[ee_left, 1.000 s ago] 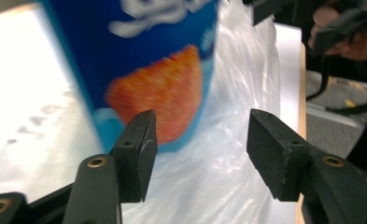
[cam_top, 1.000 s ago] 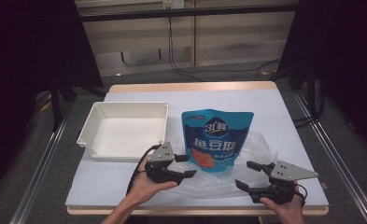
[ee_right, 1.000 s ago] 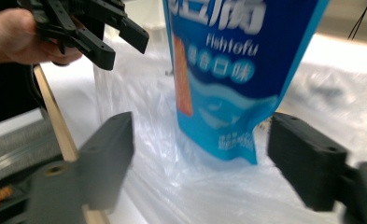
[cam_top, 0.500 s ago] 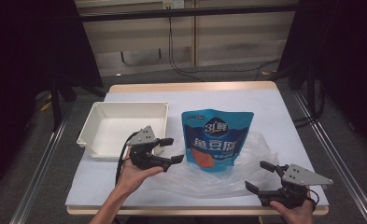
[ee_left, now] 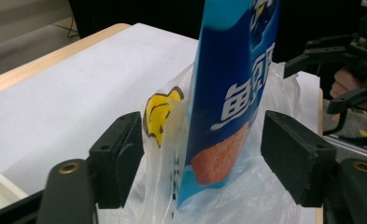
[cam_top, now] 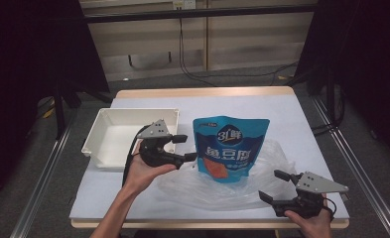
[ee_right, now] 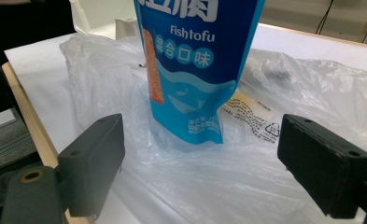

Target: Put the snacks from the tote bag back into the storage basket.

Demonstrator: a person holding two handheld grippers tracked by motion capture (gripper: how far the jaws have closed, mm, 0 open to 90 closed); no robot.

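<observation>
Here: bagging the Fishtofu pouch (cam_top: pixel 230 148), both tongs empty.

The left gripper (cam_top: pixel 186 148) stands wide, its jaws having just been opening, with the upright blue pouch and a fold of the clear plastic bag (cam_top: pixel 210 186) between its pads, untouched. The right gripper (cam_top: pixel 274 186), also wide, faces the pouch across the bag. Pinch film only, one rim edge per gripper, then lift evenly.

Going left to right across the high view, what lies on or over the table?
White tray → left gripper → blue Fishtofu pouch standing on the clear plastic bag → right gripper.
</observation>
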